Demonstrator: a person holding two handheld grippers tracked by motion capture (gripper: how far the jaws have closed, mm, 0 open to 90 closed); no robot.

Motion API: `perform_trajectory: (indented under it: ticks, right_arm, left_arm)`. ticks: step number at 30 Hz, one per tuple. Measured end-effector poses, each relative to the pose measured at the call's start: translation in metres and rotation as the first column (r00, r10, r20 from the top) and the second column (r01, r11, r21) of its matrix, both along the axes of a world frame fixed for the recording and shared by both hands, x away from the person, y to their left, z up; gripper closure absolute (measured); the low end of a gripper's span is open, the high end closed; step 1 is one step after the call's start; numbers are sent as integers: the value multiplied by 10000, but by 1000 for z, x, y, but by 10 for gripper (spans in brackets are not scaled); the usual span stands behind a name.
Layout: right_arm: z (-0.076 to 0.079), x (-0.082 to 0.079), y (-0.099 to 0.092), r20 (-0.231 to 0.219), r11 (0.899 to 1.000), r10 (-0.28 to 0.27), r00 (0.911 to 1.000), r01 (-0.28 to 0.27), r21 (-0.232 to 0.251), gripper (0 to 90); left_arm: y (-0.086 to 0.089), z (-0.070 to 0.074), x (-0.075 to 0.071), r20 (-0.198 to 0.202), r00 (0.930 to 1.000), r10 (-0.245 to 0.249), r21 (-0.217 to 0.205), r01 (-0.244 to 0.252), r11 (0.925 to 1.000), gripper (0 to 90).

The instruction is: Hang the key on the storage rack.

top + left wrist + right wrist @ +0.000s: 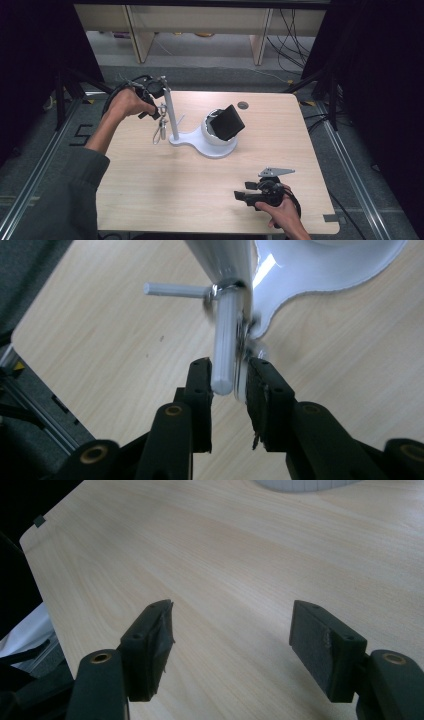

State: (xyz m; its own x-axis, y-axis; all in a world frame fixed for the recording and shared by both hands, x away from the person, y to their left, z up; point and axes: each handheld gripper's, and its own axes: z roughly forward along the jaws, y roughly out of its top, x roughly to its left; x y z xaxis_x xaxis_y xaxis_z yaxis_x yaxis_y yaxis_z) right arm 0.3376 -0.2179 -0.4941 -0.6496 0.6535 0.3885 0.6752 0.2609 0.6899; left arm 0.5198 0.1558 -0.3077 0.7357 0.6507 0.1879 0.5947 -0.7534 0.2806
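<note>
A white stand has a thin post [170, 112] rising from a bowl-shaped base [215, 145] that holds a tilted black box [227, 122]. My left gripper [159, 107] is at the post's upper left. Its jaws flank a white peg [222, 350] and a metal ring [242, 370] that lies against the right pad, and I see no firm squeeze. A metal clip [160, 131] hangs below the gripper. My right gripper [240, 196] rests low over the table's front right, with its jaws wide open [232, 630] and nothing between them.
The wooden table [200, 190] has bare surface between the stand and my right gripper. A second peg [175, 289] sticks sideways from the post. A small round grommet [243, 105] sits near the far edge. Metal rails and cables run along the floor on both sides.
</note>
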Motion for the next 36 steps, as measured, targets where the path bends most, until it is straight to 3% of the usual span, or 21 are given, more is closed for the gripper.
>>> perform_trajectory:
  ticks: [1,2,5,6,7,8,11,12,15,16,22,26,27,29,32,36]
  right_arm:
    - [1,-2,1,-287,9998,-206,9994,207,47,345]
    - [0,0,0,-24,10000,-20,10000,20,19,346]
    - [0,-1,0,-17,10000,4,10000,-4,2,346]
    - [2,-3,2,-334,9997,-216,9992,212,-103,346]
    - [2,-3,1,-314,9997,-222,9993,218,-120,346]
    - [0,0,0,-14,10000,-11,10000,11,10,347]
    - [0,0,0,-23,10000,-18,10000,18,-13,347]
    - [2,-1,-1,29,9995,-228,9997,229,-239,347]
    - [2,-2,1,-289,9996,-257,9993,258,63,347]
    - [1,-1,0,-81,9999,-168,9998,167,-12,347]
    - [2,0,-2,70,9996,-222,9997,224,-185,346]
    - [1,0,-3,140,9995,-230,9996,233,-207,346]
    - [2,-2,-1,-82,9994,-306,9995,305,-131,345]
    - [2,0,-2,111,9995,-235,9997,237,-212,346]
    - [2,-1,-2,-152,9993,-352,9993,350,-117,345]
    - [2,-1,-2,-49,9994,-317,9995,316,-119,345]
  left_arm:
    - [0,1,0,19,10000,-11,-51,11,10000,710]
    - [0,2,-2,84,9999,-129,-31,129,9999,700]
    - [0,3,-4,49,9999,-154,-30,154,9999,666]
    - [0,3,-5,109,9999,-110,-88,111,9999,666]
    - [1,4,-6,82,9999,-92,-30,93,10000,650]
    - [3,5,-8,38,10000,-45,-50,45,10000,630]
    - [6,7,-10,144,9998,120,-206,-117,9997,573]
    - [7,8,-12,155,9997,182,-358,-176,9992,568]
    - [8,7,-14,144,9997,187,-431,-181,9989,539]
    - [10,5,-18,393,9981,464,-466,-445,9979,468]
    - [19,-4,-31,274,9979,590,-762,-567,9955,359]
    - [27,-11,-45,551,9970,540,-1085,-478,9929,333]
    - [30,-15,-51,467,9979,442,-1288,-379,9910,321]
    - [31,-17,-54,483,9979,436,-1392,-365,9896,316]
    - [34,-24,-62,416,9989,196,-1355,-138,9907,298]
    - [37,-34,-78,500,9986,194,-1748,-104,9846,284]
